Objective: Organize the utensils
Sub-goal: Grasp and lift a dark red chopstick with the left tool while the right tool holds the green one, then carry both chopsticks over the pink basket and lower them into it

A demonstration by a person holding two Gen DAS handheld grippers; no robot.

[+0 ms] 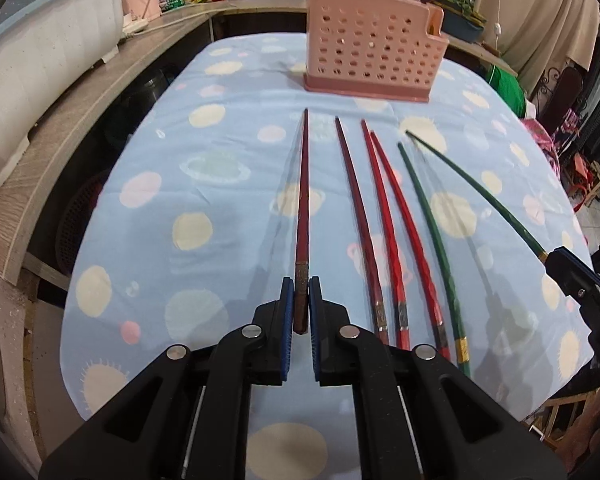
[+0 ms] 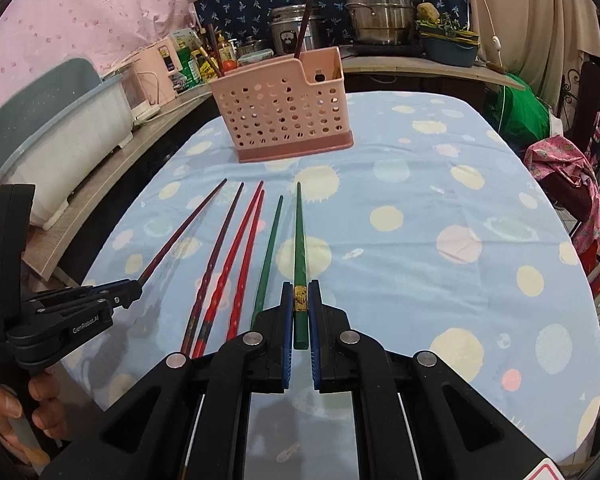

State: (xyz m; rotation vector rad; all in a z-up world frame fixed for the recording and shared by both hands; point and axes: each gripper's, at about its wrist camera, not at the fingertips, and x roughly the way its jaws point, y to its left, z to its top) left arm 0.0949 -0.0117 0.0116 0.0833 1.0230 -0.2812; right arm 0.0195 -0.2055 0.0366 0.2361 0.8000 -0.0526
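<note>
My left gripper (image 1: 301, 290) is shut on the handle end of a dark red chopstick (image 1: 302, 200), held pointing toward the pink perforated utensil holder (image 1: 370, 50). My right gripper (image 2: 301, 290) is shut on a green chopstick (image 2: 299, 236), also raised and pointing at the holder (image 2: 284, 108). On the cloth between them lie another dark red chopstick (image 1: 356, 216), two bright red chopsticks (image 1: 396, 232) and one green chopstick (image 1: 428, 236). The holder has dark chopsticks (image 2: 302, 28) standing in it.
The table carries a blue cloth with pale dots (image 2: 420, 220). A wooden counter (image 1: 80, 108) runs along the left with a white dish rack (image 1: 40, 60). Pots (image 2: 376, 4) and bottles stand behind. Pink cloth (image 2: 560, 168) lies at the right edge.
</note>
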